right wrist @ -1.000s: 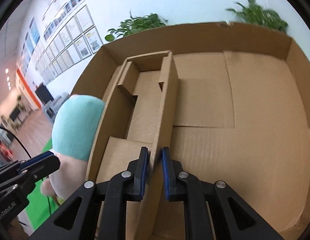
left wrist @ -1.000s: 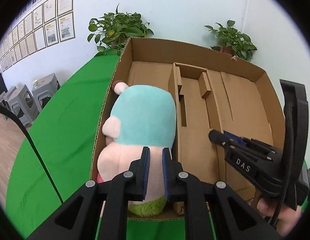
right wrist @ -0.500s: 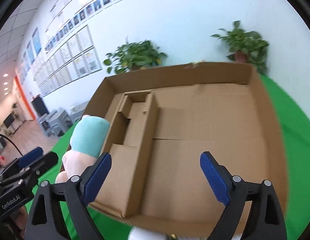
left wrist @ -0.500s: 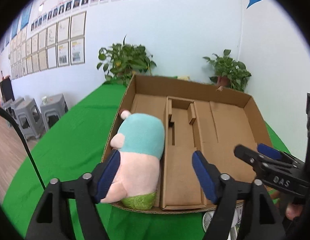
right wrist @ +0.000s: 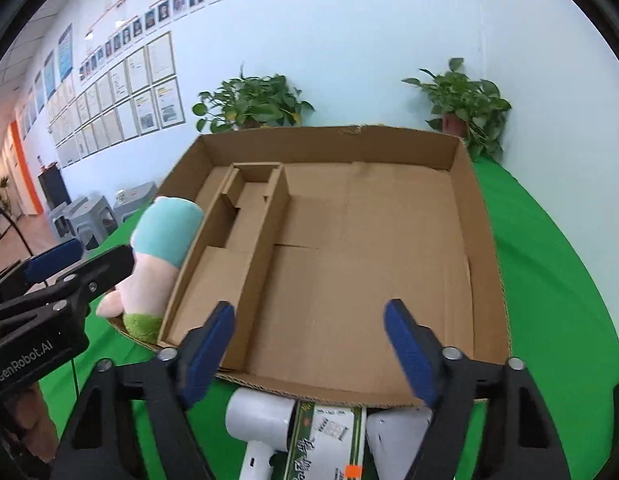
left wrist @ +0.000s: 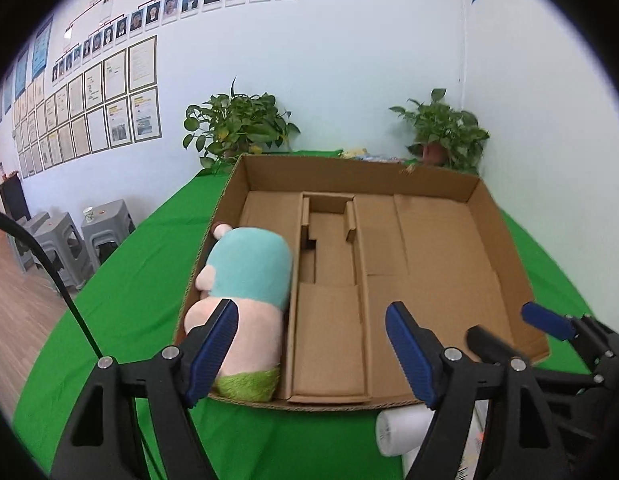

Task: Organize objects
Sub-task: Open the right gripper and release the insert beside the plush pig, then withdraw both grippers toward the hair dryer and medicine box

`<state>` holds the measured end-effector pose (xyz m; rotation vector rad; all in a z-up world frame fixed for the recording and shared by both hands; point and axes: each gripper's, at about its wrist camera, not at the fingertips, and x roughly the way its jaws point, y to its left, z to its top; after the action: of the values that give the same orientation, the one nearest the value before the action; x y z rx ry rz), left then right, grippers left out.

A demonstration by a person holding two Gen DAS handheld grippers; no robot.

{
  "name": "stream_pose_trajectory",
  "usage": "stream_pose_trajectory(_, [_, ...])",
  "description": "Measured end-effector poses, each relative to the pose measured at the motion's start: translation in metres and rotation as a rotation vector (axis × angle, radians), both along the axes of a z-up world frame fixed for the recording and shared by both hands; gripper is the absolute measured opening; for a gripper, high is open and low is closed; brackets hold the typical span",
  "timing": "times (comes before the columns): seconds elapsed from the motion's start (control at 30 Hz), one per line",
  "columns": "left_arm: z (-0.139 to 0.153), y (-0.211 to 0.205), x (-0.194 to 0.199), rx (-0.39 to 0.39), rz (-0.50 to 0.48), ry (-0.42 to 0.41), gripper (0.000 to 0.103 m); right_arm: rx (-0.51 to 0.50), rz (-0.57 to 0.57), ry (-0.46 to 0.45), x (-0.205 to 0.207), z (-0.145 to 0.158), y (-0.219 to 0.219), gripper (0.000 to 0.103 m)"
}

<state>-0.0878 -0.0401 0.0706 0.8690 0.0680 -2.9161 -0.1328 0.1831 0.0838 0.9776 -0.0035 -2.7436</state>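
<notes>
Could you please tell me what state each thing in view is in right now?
left gripper: open, holding nothing, above the table in front of the box.
right gripper: open, holding nothing.
plush toy: lying in the box's left compartment.
cardboard box: open-topped, large right section bare.
cardboard divider: upright inside the box.
white hair dryer: lying on the table, outside the box.
green carton: lying beside the dryer, outside the box.

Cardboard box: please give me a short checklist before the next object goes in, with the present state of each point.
1. Left gripper open, holding nothing: ok.
2. Right gripper open, holding nothing: ok.
3. Plush toy lies inside the left compartment of the cardboard box: ok.
4. Large right compartment has free room: ok.
5. Next objects within view: white hair dryer and green carton before the box: ok.
6. Dryer cord free: cannot tell.
</notes>
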Motion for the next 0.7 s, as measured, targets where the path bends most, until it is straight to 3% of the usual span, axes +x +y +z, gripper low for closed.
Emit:
stream_pose_trajectory(0.07, [0.0,-0.003,0.003,-0.011,0.017,0.018,0.076,-0.036,-0.008,-0.038,-0.002,-0.006,0.004,0.048])
stream_pose_trajectory(0.13, [-0.001,-0.007,0.005,0.001,0.03,0.029,0.075,-0.021,-0.032,-0.066,-0.001,-0.013,0.005,0.008])
stream_pose_trajectory(0.17, [-0.001,-0.008,0.007,0.013,0.034,0.037,0.066,-0.015,-0.042,-0.069,0.001,-0.014,0.006,0.005])
stream_pose_trajectory(0.2, [-0.002,-0.009,0.009,0.022,0.041,0.04,0.046,-0.024,-0.046,-0.065,0.004,-0.014,0.009,0.005])
stream_pose_trajectory(0.23, [-0.004,-0.011,0.009,0.027,0.042,0.032,0.033,-0.03,-0.057,-0.054,0.007,-0.014,0.011,0.004])
stream_pose_trajectory(0.27, [-0.007,-0.013,0.008,0.032,0.039,0.013,0.005,-0.03,-0.066,-0.047,0.01,-0.013,0.012,0.004])
stream_pose_trajectory(0.37, [-0.012,-0.018,0.016,0.068,0.017,0.012,0.002,-0.012,-0.092,-0.017,0.024,-0.013,0.016,0.004])
stream_pose_trajectory(0.43, [-0.013,-0.016,0.023,0.045,0.015,0.024,0.002,-0.008,-0.096,-0.025,0.029,-0.015,0.018,0.006])
stream_pose_trajectory(0.47, [-0.013,-0.015,0.026,0.036,0.022,0.023,0.006,0.0,-0.106,-0.023,0.032,-0.017,0.019,0.009])
stream_pose_trajectory(0.5, [-0.012,-0.014,0.026,0.027,0.024,0.018,0.026,0.01,-0.109,-0.026,0.033,-0.018,0.019,0.022])
stream_pose_trajectory(0.53, [-0.011,-0.013,0.026,0.018,0.021,0.02,0.043,0.013,-0.091,-0.031,0.036,-0.019,0.018,0.046])
stream_pose_trajectory(0.57, [-0.01,-0.014,0.028,0.022,0.029,0.041,0.079,0.013,-0.082,-0.027,0.038,-0.019,0.018,0.062])
stream_pose_trajectory(0.6, [-0.009,-0.015,0.03,0.033,0.036,0.055,0.085,0.014,-0.073,-0.011,0.042,-0.017,0.017,0.086])
stream_pose_trajectory(0.7, [-0.006,-0.02,0.033,0.101,0.022,0.046,0.085,0.03,-0.041,0.023,0.053,-0.012,0.014,0.094])
